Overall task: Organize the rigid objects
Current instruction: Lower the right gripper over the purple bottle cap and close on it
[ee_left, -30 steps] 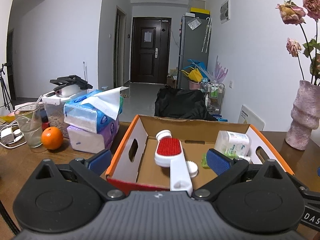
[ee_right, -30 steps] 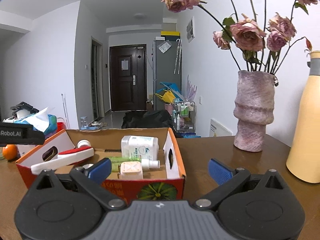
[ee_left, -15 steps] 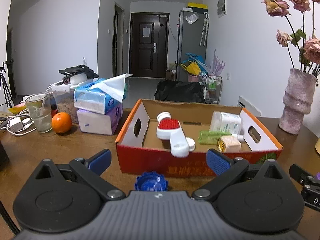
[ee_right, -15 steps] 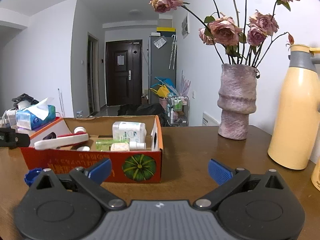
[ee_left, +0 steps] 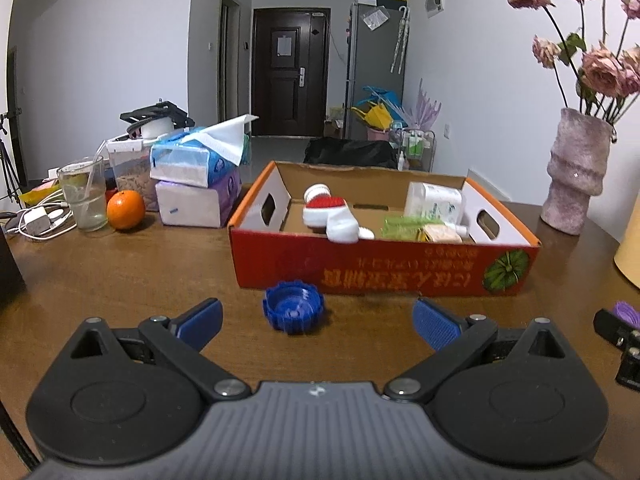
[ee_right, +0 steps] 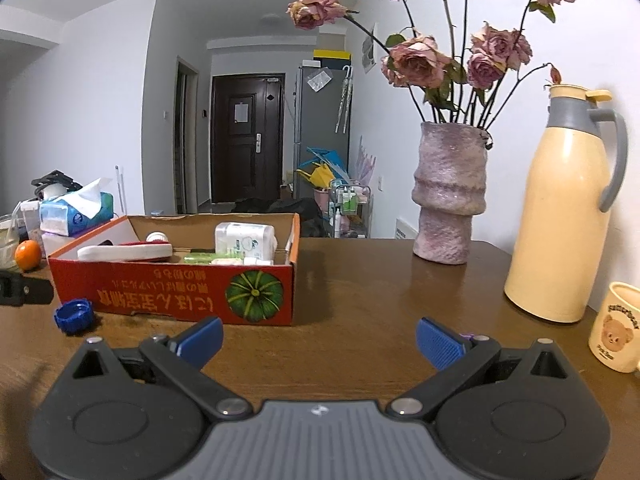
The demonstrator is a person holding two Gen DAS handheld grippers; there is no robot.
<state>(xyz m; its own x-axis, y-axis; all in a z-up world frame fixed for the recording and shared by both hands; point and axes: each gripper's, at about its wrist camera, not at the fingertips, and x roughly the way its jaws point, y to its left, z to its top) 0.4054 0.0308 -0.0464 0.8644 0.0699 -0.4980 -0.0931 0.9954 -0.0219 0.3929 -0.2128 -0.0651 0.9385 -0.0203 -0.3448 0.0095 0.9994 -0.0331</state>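
Ridges ring the small blue plastic screw cap [ee_left: 293, 306], lying open side up on the brown wooden table [ee_left: 120, 272] just before the red cardboard box [ee_left: 384, 270]. Light and stiff, it likely suits a pinch across its rim. Left claw [ee_left: 318, 322] and right claw [ee_right: 320, 340] both spread, empty.

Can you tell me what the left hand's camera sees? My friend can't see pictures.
The open left gripper hovers low over a brown table, just behind a blue bottle cap. Past the cap sits a red cardboard box holding a red-and-white brush and some small packages. An orange and tissue packs sit at left.
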